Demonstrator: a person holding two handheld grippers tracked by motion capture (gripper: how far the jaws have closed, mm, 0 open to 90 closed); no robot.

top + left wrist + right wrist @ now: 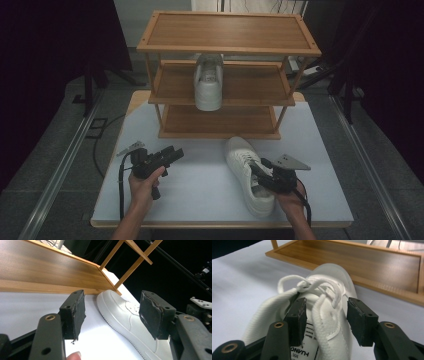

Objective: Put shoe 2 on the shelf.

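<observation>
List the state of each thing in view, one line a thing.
Shoe on the table: upright, toe toward the rack, laces tied.
Shoe on the rack: upright on the middle shelf.
Rack: standing, top and bottom shelves bare.
Left gripper: open, holding nothing.
Right gripper: open, jaws astride the shoe's tongue.

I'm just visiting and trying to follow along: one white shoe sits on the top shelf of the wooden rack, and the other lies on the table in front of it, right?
Not quite. The white shoe on the wooden rack sits on the middle shelf, not the top one, which is bare; the high view shows this. The other shoe does lie on the table in front of the rack.
</observation>
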